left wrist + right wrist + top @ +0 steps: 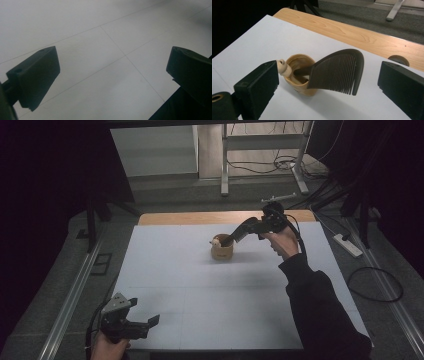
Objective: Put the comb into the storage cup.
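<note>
**High view: comb parked in the wooden cup, both grippers standing wide**

High view, bottom left corner: the left gripper sits low over the near edge of the white table, held by a hand that comes up from the lower frame edge. Its jaws are apart with nothing between them. In the left gripper view the two black jaws stand far apart at the left and right edges, with bare white tabletop and its thin seam lines between.

Further up, right of centre, a dark sleeve leads from the lower right to the right hand, which holds the right gripper reaching left toward the middle of the table. Its tips lie at the wooden cup, which stands upright just above the centre of the frame.

In the right gripper view the jaws are spread wide and clamp nothing. Between them, touching neither, a dark comb leans to the right with its handle down inside the wooden cup and its teeth hanging down outside the rim. A small pale knob rests on the cup's rim at the left, just beside the left jaw.

Beyond the white sheet runs a strip of bare wood, then grey floor with cables at the upper centre.
</note>
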Motion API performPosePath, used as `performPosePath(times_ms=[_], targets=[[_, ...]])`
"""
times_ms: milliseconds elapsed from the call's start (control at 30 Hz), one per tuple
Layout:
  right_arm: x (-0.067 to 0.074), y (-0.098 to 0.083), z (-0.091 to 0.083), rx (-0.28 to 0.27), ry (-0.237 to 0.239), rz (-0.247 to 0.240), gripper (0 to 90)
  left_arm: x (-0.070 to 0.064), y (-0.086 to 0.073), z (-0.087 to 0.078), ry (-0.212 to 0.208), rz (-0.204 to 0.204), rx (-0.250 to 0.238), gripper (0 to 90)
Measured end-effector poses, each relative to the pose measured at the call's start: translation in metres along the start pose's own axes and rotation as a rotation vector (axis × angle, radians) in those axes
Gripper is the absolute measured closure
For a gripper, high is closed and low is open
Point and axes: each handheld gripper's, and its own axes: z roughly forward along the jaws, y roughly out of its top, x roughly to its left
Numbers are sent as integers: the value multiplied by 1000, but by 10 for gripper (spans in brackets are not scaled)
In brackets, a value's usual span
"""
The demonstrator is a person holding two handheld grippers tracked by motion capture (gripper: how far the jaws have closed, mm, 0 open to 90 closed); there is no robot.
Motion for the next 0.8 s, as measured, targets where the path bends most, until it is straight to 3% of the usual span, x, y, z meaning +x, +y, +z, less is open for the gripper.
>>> performPosePath(times_ms=[800], targets=[[13, -9, -18, 18, 10, -87, 0, 0, 0, 0, 1, 2, 0, 0]])
